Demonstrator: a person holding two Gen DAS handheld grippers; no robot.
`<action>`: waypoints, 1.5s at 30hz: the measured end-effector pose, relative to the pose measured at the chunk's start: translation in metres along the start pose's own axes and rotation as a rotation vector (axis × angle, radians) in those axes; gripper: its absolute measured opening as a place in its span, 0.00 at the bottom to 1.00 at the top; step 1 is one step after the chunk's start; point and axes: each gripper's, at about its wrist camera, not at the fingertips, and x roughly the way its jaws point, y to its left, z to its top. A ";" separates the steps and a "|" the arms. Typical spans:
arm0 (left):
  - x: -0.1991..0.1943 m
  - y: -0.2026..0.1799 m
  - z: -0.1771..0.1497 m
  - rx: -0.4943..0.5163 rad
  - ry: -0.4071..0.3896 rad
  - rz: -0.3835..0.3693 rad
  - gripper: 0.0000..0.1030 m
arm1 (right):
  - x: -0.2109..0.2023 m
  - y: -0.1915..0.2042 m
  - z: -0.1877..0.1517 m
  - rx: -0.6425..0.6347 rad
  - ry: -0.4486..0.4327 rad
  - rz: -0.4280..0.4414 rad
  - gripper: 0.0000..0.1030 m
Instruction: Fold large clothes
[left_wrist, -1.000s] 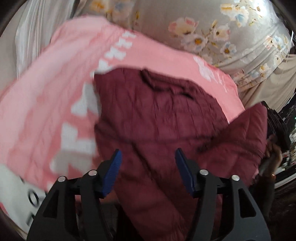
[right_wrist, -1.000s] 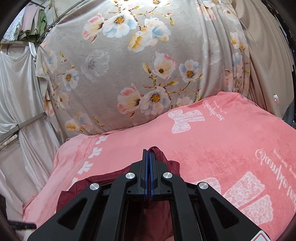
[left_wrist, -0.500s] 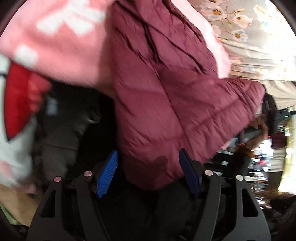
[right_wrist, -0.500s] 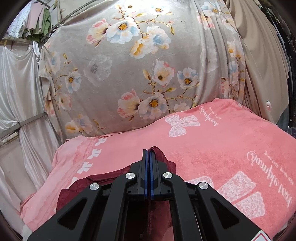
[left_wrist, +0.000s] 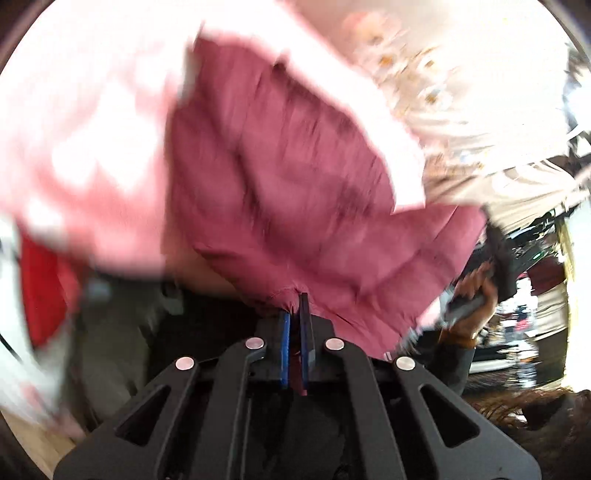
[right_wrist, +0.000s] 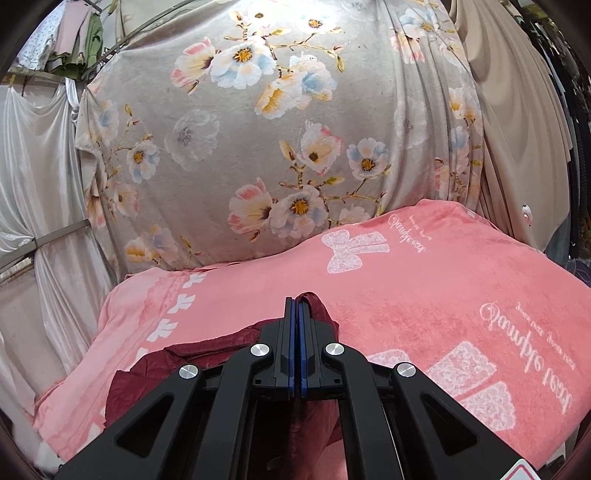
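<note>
- Maroon quilted fabric fills my left wrist view: the jacket (left_wrist: 288, 177) lies spread over the pink blanket (left_wrist: 92, 122), with its near hem hanging over the blanket's edge toward me.
- My left hand-held gripper (left_wrist: 294, 314) is pinched narrow on that hem; a fold of maroon cloth shows between the blue pads (left_wrist: 284, 343) (this view is heavily motion-blurred, so finer detail is lost).
- At the far left of that view I see a red patch of cloth (left_wrist: 40, 291) below the blanket's edge; I cannot tell what it belongs to.
- To the right of the jacket a bare hand (left_wrist: 472, 291) grips a dark handle, just beside the jacket's right corner.
- In the right wrist view, my right hand-held gripper (right_wrist: 297, 317) has its jaws pressed together on a thin edge of the jacket (right_wrist: 207, 350), which pokes up just past the fingertips and bunches in folds to the left under the gripper body.
- Here the pink blanket (right_wrist: 424, 295), printed with white bows and script, stretches from left to right beneath the jacket.
- Behind the blanket hangs a grey floral sheet (right_wrist: 277, 129), with pale satin drapes (right_wrist: 37, 184) to its left and beige curtains (right_wrist: 517, 129) to its right.
</note>
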 end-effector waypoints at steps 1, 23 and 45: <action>-0.014 -0.010 0.016 0.037 -0.061 0.022 0.02 | 0.004 0.000 0.002 -0.001 0.004 -0.001 0.01; 0.183 0.018 0.333 0.154 -0.133 0.562 0.04 | 0.333 -0.039 0.010 0.193 0.497 0.067 0.13; 0.093 0.008 0.290 0.200 -0.480 0.553 0.95 | 0.315 -0.016 -0.049 -0.076 0.535 -0.011 0.42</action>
